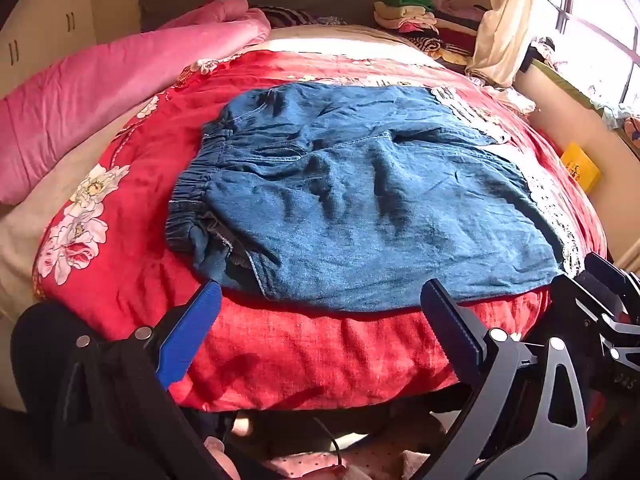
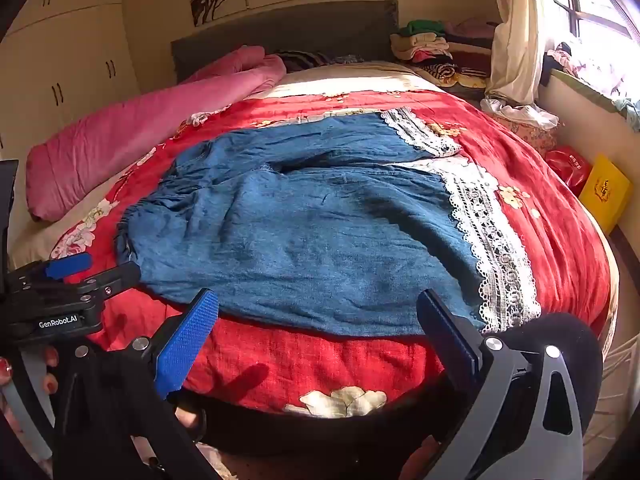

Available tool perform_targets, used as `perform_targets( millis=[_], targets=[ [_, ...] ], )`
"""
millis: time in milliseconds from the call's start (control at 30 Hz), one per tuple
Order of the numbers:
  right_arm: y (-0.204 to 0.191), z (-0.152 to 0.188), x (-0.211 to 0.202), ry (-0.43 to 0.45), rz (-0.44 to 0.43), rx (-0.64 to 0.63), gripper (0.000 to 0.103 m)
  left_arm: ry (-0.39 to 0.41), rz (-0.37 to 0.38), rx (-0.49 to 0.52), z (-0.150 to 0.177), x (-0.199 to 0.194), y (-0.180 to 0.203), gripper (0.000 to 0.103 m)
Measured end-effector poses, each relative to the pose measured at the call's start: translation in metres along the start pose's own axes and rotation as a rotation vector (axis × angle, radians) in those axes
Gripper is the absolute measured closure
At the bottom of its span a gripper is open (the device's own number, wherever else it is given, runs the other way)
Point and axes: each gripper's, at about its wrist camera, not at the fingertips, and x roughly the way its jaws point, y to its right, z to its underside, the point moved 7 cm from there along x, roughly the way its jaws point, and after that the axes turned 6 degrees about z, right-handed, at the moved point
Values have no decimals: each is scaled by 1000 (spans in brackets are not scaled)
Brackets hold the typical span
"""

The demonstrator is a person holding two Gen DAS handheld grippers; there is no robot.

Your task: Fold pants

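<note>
A pair of blue denim pants [image 1: 360, 200] lies spread on a red floral quilt [image 1: 312, 352] that covers the bed, close to the quilt's near edge. The elastic waistband [image 1: 188, 208] points toward the left side of the bed, and the two legs run toward the right side, where each ends in a band of white lace trim [image 2: 492, 240]. The far leg lies beside the near one, and the cloth is wrinkled.

The left gripper [image 1: 320, 320] hovers over the near edge of the quilt with its jaws wide apart and nothing between them, just short of the near hem of the pants. The right gripper [image 2: 320, 320] hangs the same way, jaws spread and empty.

A rolled pink duvet [image 2: 120, 140] lies along the left edge of the bed. Stacked folded clothes [image 2: 432, 48] sit at the far right corner by the headboard.
</note>
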Motion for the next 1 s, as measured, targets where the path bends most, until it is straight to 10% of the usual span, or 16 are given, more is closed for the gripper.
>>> perform_targets(
  millis=[1000],
  targets=[
    [1, 0, -3, -2, -1, 11, 4, 1, 15, -6, -2, -1, 2, 9]
  ],
)
